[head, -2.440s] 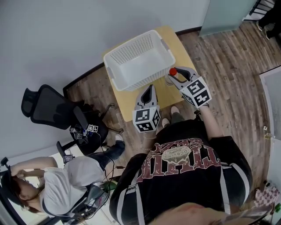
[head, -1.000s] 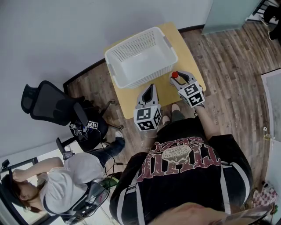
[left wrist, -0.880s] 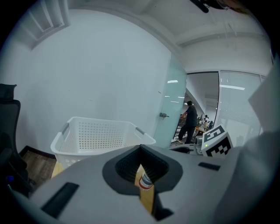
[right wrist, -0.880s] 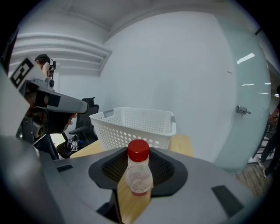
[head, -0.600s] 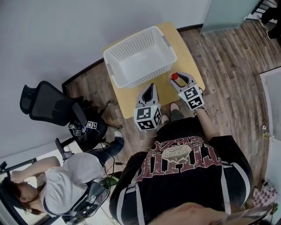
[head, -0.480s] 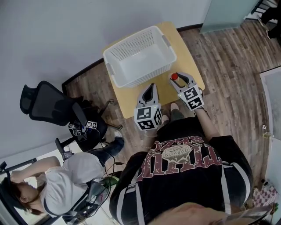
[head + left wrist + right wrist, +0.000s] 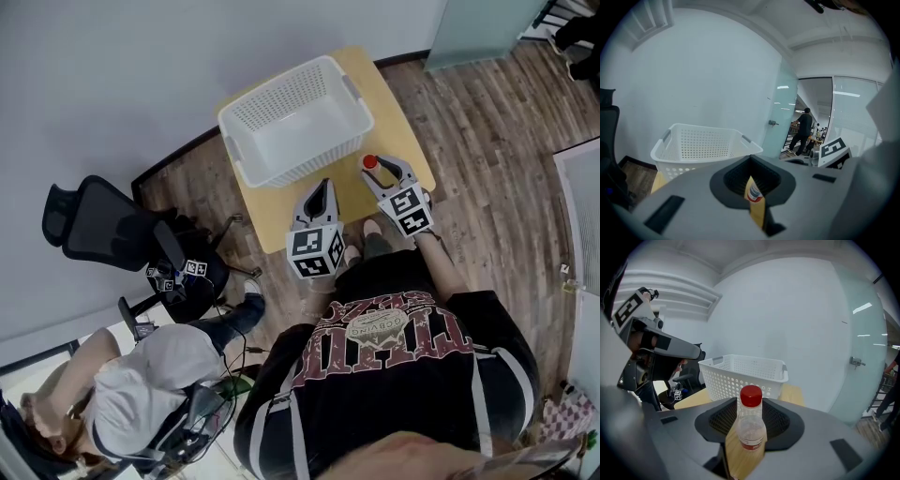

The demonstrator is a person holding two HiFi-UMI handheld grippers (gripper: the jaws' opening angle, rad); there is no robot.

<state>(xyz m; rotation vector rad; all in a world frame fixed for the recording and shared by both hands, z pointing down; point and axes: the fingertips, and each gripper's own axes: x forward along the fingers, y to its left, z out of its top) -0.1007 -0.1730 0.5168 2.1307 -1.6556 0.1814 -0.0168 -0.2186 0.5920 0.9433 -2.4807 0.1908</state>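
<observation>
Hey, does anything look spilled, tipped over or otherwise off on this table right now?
Nothing stands out. The clear bottle stands upright between the right tongs with its red cap on. The white basket sits level on the wooden table, and no spill or damage shows.
</observation>
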